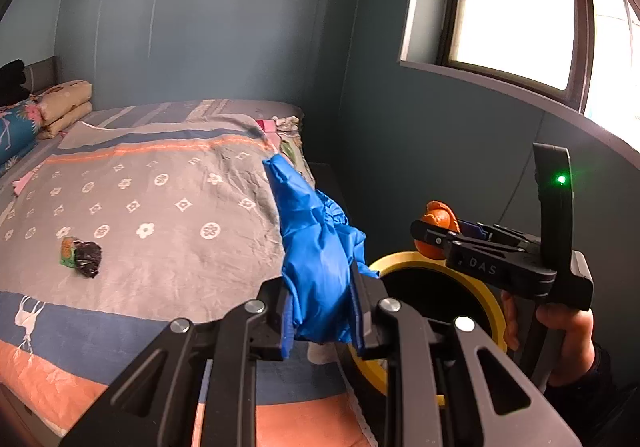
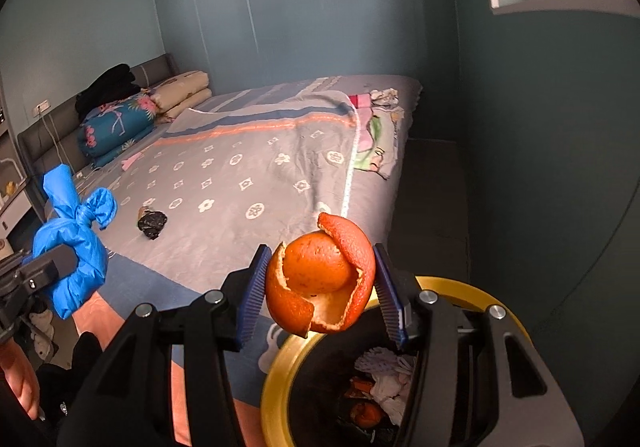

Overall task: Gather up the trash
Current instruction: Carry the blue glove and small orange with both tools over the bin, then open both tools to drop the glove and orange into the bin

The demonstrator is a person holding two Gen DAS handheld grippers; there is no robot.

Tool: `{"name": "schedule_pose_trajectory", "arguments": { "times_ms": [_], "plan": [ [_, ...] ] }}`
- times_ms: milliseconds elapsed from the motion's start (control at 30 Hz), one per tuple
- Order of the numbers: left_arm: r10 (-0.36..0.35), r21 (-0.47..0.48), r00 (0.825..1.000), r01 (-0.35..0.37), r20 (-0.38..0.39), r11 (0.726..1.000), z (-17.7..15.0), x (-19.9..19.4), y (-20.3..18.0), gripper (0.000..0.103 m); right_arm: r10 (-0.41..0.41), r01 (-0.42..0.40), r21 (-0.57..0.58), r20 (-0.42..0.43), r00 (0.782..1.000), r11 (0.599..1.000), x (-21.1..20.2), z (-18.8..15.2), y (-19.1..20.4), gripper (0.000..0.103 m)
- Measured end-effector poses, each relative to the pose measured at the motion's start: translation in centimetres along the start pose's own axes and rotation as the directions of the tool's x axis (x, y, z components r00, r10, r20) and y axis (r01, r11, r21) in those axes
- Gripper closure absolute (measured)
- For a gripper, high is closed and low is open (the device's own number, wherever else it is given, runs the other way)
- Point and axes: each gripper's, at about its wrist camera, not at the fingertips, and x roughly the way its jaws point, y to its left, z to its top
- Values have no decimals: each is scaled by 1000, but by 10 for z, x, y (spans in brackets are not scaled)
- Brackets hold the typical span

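Note:
My left gripper [image 1: 322, 311] is shut on a knotted blue plastic bag [image 1: 316, 243], which sticks up over the bed's edge; that bag [image 2: 76, 239] also shows at the left of the right wrist view. My right gripper [image 2: 320, 287] is shut on a curled orange peel [image 2: 320, 279], held just above the yellow-rimmed trash bin [image 2: 280, 367]. In the left wrist view the same peel [image 1: 436, 227] and bin rim [image 1: 404, 259] appear at the right. Paper scraps and peel lie inside the bin. A crumpled black and green wrapper [image 1: 82, 255] lies on the bedspread [image 1: 160, 187].
The bed fills the left and middle, with folded quilts [image 2: 176, 95] and a floral pillow [image 2: 116, 127] at its head. Loose cloth [image 2: 380, 135] lies at the far corner. Blue-grey walls and a window [image 1: 516, 3] close in on the right. A hand [image 1: 568, 343] grips the right tool.

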Motion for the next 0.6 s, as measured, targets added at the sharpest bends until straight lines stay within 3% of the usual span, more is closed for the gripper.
{"name": "schedule_pose_trajectory", "arguments": {
  "times_ms": [200, 600],
  "plan": [
    [-44, -29, 998, 43, -44, 999, -6, 31, -10, 83, -33, 34, 51, -21, 999, 998, 6, -10, -24, 54],
    [-179, -35, 964, 176, -196, 984, -22, 111, -45, 82, -75, 82, 169, -53, 996, 982, 20, -29, -75, 54]
  ]
}}
